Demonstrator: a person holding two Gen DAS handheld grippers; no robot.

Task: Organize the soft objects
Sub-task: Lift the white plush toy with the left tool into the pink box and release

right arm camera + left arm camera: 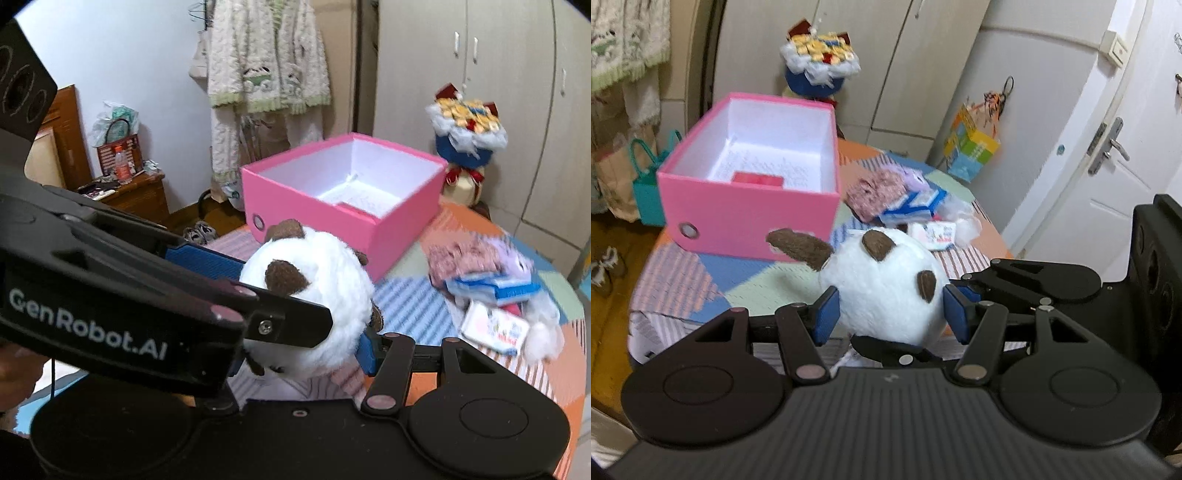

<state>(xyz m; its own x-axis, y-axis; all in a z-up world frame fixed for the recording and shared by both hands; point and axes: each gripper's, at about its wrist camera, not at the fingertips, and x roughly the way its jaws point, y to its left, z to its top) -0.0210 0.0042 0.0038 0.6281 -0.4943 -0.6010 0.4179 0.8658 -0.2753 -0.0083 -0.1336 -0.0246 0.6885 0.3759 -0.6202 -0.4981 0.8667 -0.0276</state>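
A round white plush toy (886, 280) with brown patches hangs above the table, gripped from two sides. My left gripper (892, 314) is shut on it, its blue pads (827, 314) pressing into the fur. My right gripper (301, 354) is shut on the same plush toy (317, 306); one of its blue pads (367, 350) shows, and the other is hidden behind the left gripper (284, 291). An open pink box (750, 218) (406, 221) with a white inside stands just beyond the toy. A pile of small soft things and packets (897, 195) (491, 280) lies to the right of the box.
The round table carries a patchwork cloth (683, 288) (413, 306). A blue-wrapped bouquet (820, 59) (465, 122) stands behind the box by the wardrobe. A white door (1108, 147) and a hanging colourful bag (971, 147) are on the right, a wooden nightstand (136, 192) on the left.
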